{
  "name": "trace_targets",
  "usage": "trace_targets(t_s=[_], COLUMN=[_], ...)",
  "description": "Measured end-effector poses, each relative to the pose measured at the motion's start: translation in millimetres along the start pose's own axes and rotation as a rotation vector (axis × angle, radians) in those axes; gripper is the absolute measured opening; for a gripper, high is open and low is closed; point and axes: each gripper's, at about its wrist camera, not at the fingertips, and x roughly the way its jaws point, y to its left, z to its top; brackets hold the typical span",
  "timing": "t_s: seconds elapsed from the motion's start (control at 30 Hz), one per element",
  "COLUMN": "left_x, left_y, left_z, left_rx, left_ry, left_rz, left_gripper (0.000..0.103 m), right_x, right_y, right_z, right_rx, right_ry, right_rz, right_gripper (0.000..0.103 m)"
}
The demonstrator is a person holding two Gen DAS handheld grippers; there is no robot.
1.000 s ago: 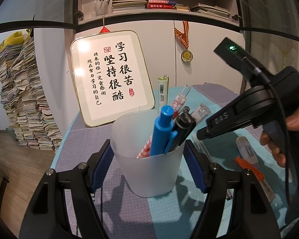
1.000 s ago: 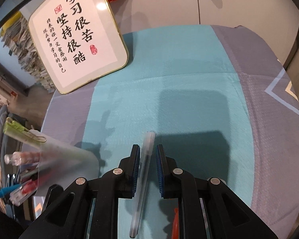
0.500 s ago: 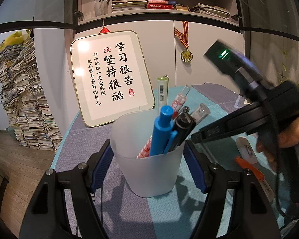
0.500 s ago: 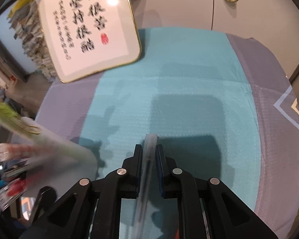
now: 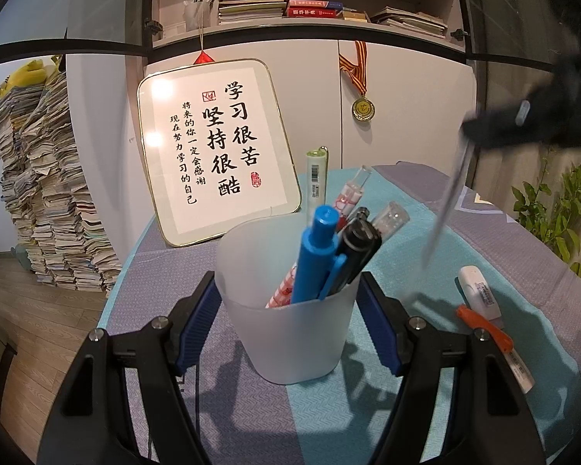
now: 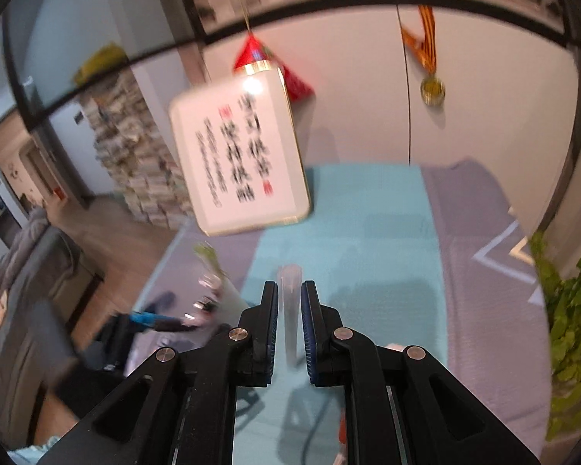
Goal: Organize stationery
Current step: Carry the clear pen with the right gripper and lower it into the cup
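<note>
My left gripper [image 5: 288,298] is shut on a frosted white cup [image 5: 290,348] that stands on the tablecloth, its blue pads pressed against both sides. Several pens stick out of the cup, among them a blue pen [image 5: 317,248] and a black pen [image 5: 358,244]. My right gripper [image 6: 289,290] is shut on a clear pen [image 6: 289,275], held in the air above the table. In the left wrist view that gripper [image 5: 523,124] is a dark blur at the upper right, and the clear pen [image 5: 445,201] hangs down from it to the right of the cup.
On the cloth right of the cup lie a white correction tape [image 5: 478,292] and an orange-capped pen [image 5: 488,327]. A framed calligraphy board [image 5: 217,147] leans at the back of the table. A green plant [image 5: 550,209] stands past the right edge.
The right gripper has lifted the clear pen off the tablecloth and risen, tilting upward; in the left wrist view it moved up and right. The left gripper and cup stayed still.
</note>
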Motion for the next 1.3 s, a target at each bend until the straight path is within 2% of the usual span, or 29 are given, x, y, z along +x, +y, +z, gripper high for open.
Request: trace_targets(t_s=[0.27,0.57,0.77,1.03,1.3], left_x=[3.6,4.4,4.2,3.8,5.0], left_y=[0.4,0.5,0.3,-1.4,-1.0], left_z=[2.7,2.9,2.8,3.1,4.1], left_rx=[-0.007,-0.008,-0.007,0.001,-0.001], left_ry=[0.012,0.013,0.013,0.007,0.009], left_rz=[-0.001,-0.001,-0.001,0.002,0.001], left_gripper=[0.072,0.072,0.071,0.071,0.071], right_x=[-50.3,-56.2,-31.0,23.5,34.5], right_y=[36.5,79.0,85.5,75.2,67.5], right_z=[33.1,58.0,64.0,39.4,33.2], right_rx=[-0.088,-0.190,-0.189,-0.175,-0.161], right_ry=[-0.186,-0.235,-0.209,-0.060,-0.017], right_rz=[0.039,0.089,0.109,0.100,0.100], right_gripper=[0.013,0.013,0.013,0.013,0.013])
